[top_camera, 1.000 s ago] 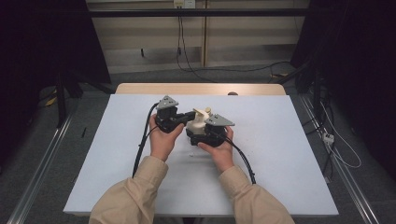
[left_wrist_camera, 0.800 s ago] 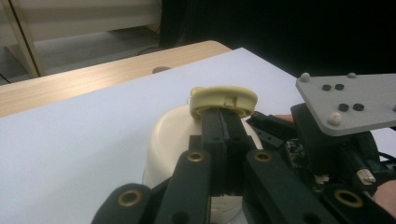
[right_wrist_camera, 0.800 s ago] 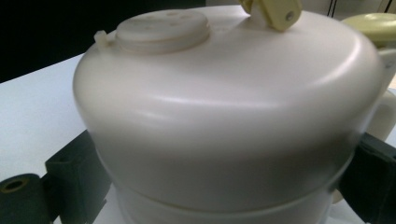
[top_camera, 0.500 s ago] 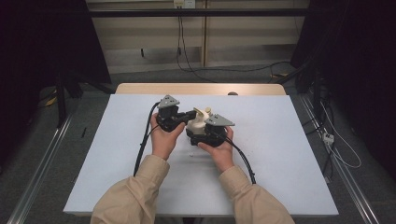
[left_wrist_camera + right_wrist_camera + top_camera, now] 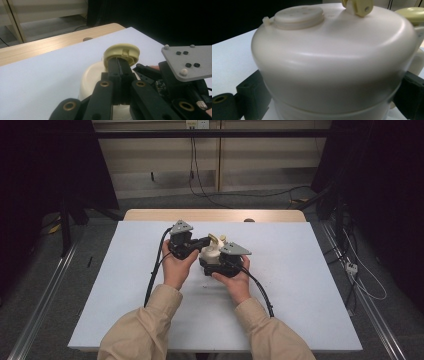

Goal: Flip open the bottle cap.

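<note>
One cream kettle (image 5: 212, 253), two grippers, one white table (image 5: 300, 285).

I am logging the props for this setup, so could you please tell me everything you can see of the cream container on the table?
The cream container is a squat, rounded vessel of smooth, plastic-looking material, standing upright on the white table. Its domed top carries a flat round cap and a yellowish lid. The right gripper straddles its body, jaws at either side; the left gripper, jaws together, meets the yellowish lid.

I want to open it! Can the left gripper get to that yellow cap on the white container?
Probably yes: the left gripper is shut, fingers right against the yellow cap, nothing between. The right gripper steadies the white container.
</note>
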Demonstrator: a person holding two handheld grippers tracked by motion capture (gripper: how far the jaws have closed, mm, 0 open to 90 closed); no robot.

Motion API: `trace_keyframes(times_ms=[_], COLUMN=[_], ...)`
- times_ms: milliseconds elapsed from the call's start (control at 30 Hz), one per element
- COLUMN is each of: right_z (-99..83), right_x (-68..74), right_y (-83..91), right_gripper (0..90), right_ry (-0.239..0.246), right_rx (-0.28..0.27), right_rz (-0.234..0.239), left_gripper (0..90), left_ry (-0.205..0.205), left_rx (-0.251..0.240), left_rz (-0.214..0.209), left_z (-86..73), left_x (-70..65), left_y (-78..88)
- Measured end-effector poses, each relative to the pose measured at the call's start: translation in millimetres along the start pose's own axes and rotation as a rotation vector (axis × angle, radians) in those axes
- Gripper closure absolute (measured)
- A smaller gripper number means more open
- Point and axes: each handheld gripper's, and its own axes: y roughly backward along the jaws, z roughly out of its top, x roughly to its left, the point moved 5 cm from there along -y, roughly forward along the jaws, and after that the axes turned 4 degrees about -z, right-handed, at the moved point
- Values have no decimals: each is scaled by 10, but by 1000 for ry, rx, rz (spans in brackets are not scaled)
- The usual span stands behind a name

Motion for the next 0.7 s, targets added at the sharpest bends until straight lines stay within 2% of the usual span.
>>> trace_keyframes(times_ms=[700], right_z=[1], right_x=[-2], right_y=[2], right_gripper=[50], right_ry=[0], right_rx=[1], right_rz=[2], left_gripper=[900], left_ry=[5], left_rx=[1], left_rz=[2], left_z=[25], left_x=[4], left_y=[-46])
